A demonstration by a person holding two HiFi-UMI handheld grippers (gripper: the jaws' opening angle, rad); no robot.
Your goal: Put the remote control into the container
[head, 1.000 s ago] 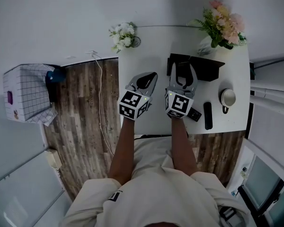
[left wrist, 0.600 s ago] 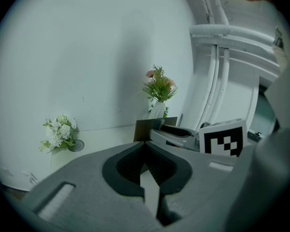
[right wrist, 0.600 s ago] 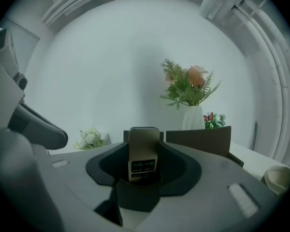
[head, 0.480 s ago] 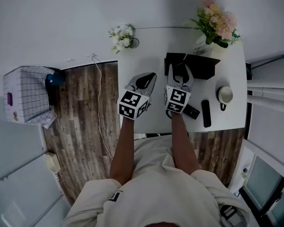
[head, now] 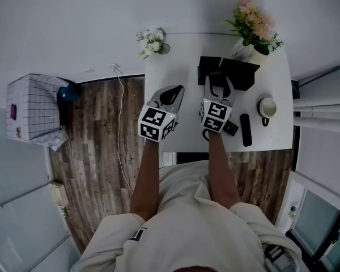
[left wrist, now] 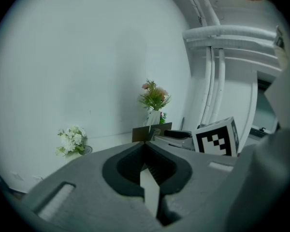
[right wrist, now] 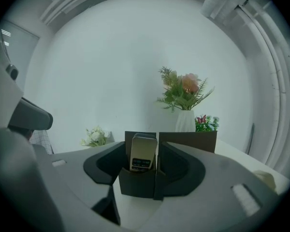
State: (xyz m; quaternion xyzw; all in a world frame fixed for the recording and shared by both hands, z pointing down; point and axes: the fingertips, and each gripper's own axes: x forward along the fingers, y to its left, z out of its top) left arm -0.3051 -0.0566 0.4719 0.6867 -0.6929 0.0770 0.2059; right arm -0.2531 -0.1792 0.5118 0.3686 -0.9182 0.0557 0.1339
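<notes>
A grey remote control stands upright in the left compartment of the dark container, which sits at the back of the white table. My right gripper is level with that compartment. Its jaws have just been opening and stand wide on either side of the remote without touching it. From the head view the right gripper reaches into the container. My left gripper hovers shut and empty over the table's left part, and the left gripper shows its jaws pressed together.
Two more dark remotes lie near the table's front edge, right of my right hand. A white cup stands at the right. A vase of pink flowers and a small white bouquet line the back wall.
The right gripper's jaws have spread wider around the remote, which stays standing in the container. The left gripper has lifted slightly and stays shut.
</notes>
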